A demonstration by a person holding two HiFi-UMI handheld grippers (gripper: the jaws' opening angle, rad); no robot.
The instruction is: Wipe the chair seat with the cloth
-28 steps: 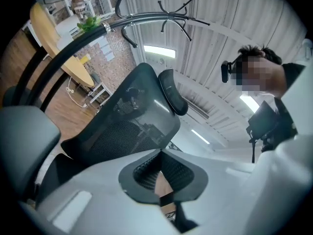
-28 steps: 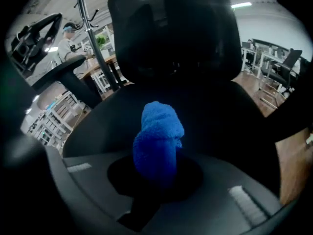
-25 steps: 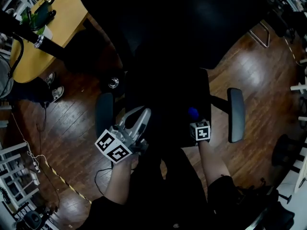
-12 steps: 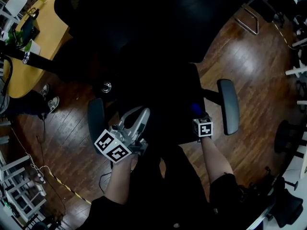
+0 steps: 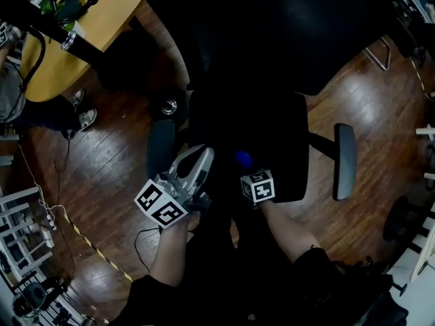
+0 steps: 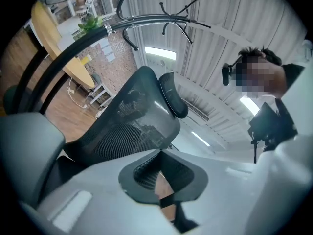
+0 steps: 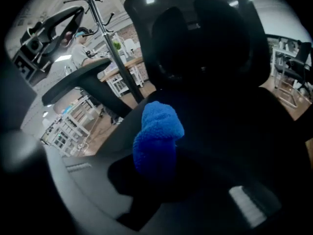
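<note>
The chair is the main hazard. It looks like a swivel office chair, though its base is hidden, and nothing braces it. A firm sideways stroke could turn or roll it away, and the cloth would then skate off without cleaning.

The seat is black and badly lit in every view. Wiped and unwiped patches look alike, so strips are likely to be missed, above all at the back edge and near the right armrest.

The left armrest is close to both tools. A wide sweep to that side could knock a gripper against it.

The left gripper hangs off the seat's front left corner, tilted up towards the backrest. Its jaws are pressed together with nothing between them. It is idle there and gives no support, and it could get in the way of a stroke coming towards it.

The right gripper pinches the cloth, a blue bunch over the front left part of the seat. The pictures do not settle whether it touches the seat. Only a small rounded wad sticks out past the jaws, so each pass would cover a narrow band. If it is pressed too low, the hard jaw tips could scrape the upholstery. If it is dragged hard, friction could pull the wad out of the pinch.
</note>
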